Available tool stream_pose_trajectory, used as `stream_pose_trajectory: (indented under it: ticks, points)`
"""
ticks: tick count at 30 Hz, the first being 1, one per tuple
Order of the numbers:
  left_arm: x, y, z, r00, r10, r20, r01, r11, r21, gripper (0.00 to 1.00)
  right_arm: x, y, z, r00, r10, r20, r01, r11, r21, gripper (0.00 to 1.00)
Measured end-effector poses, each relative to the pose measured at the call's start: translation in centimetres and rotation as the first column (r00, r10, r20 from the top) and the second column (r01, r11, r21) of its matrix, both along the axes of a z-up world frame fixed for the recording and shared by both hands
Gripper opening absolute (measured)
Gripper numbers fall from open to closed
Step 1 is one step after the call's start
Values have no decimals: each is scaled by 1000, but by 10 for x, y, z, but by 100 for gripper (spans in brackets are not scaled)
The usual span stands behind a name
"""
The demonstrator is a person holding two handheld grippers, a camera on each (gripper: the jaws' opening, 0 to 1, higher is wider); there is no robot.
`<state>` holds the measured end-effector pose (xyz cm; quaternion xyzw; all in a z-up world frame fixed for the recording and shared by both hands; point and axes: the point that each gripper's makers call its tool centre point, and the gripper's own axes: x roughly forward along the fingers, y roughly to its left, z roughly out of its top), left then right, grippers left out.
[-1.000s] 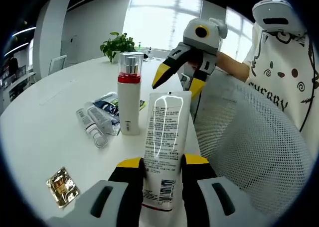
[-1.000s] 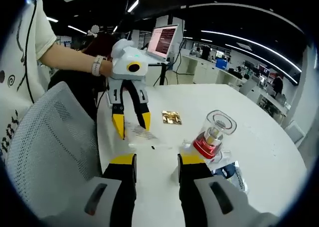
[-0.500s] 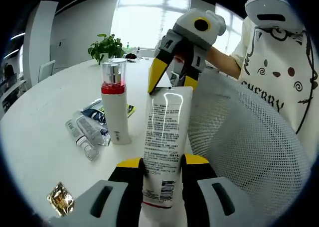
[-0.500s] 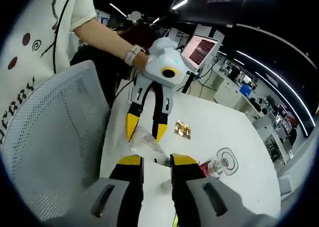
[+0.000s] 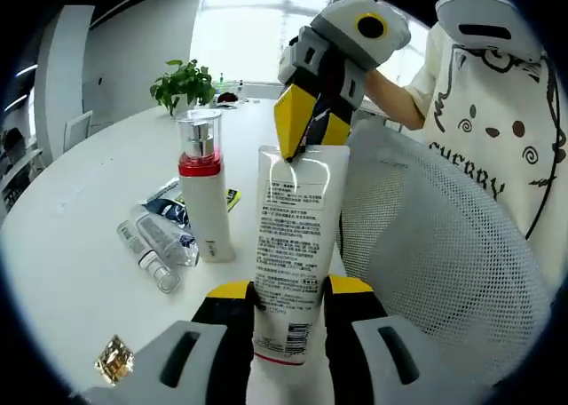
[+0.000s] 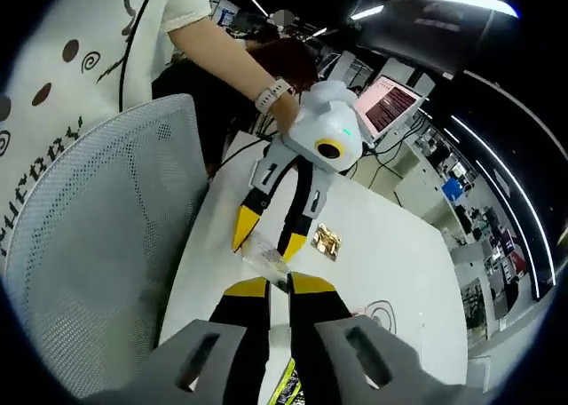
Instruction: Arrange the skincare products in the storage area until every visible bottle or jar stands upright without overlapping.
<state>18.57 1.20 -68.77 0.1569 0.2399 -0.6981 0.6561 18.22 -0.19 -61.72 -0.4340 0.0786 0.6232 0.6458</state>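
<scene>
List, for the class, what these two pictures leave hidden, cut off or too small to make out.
- Tube: its lower end is hidden between the left gripper jaws in the left gripper view; its print is too small to read.
- Right gripper: whether it pinches the tube's top is hidden behind the tube's edge.
- Lying bottles: partly hidden behind the upright pump bottle.

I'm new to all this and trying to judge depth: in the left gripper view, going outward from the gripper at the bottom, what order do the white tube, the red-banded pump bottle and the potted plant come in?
1. White tube: held between the left gripper's own jaws, at centre.
2. Red-banded pump bottle: upright on the white table, left of the tube.
3. Potted plant: at the table's far edge, near the window.
</scene>
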Motion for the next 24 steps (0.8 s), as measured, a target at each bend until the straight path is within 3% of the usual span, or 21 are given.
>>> stream_pose_trajectory:
  ticks: [9, 24]
  points:
    - [0, -5, 6, 1000, -8, 1, 8, 1000, -13, 25, 3, 6, 7, 999, 42, 30, -41, 999, -35, 5]
    - [5, 2, 11, 999, 33, -12, -33, 999, -20, 26, 16, 27, 17, 997, 77, 19, -76, 995, -63, 6]
